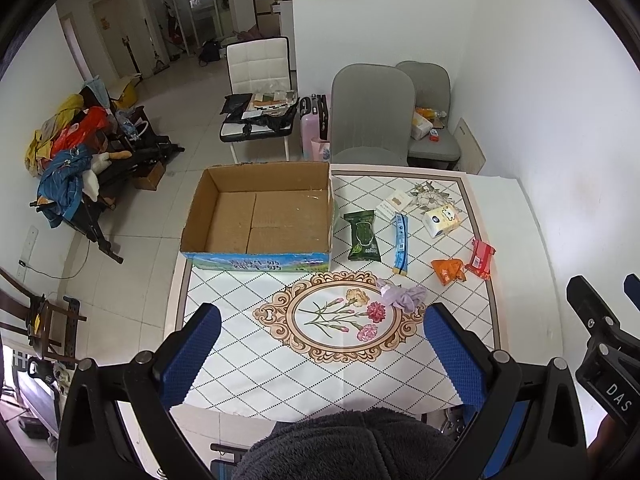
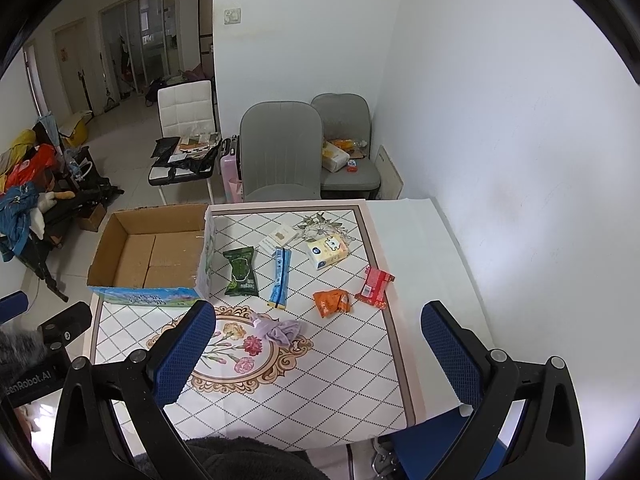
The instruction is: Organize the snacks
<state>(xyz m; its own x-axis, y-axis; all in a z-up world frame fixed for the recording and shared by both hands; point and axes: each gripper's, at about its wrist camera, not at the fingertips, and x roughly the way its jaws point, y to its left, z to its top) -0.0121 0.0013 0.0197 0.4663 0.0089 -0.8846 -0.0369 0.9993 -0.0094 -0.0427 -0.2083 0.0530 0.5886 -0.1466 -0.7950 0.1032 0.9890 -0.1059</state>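
Observation:
An empty cardboard box (image 1: 260,216) (image 2: 156,248) sits at the table's far left corner. To its right lie a green snack pack (image 1: 362,235) (image 2: 240,271), a blue stick pack (image 1: 401,242) (image 2: 280,278), an orange packet (image 1: 449,270) (image 2: 331,301), a red packet (image 1: 481,258) (image 2: 374,283), a white flat box (image 1: 394,204) (image 2: 279,239) and a tissue pack (image 1: 442,220) (image 2: 327,256). A lilac cloth (image 1: 402,295) (image 2: 280,330) lies nearer. My left gripper (image 1: 322,344) and right gripper (image 2: 318,340) both hover open above the near table edge, holding nothing.
The patterned table (image 1: 240,360) (image 2: 340,380) stands against a white wall on the right. Two grey chairs (image 1: 372,112) (image 2: 280,148) stand behind it, a cluttered white chair (image 1: 258,80) further back. Piled clothes (image 1: 68,152) lie on the floor at left. A dark fleece garment (image 1: 344,446) fills the bottom.

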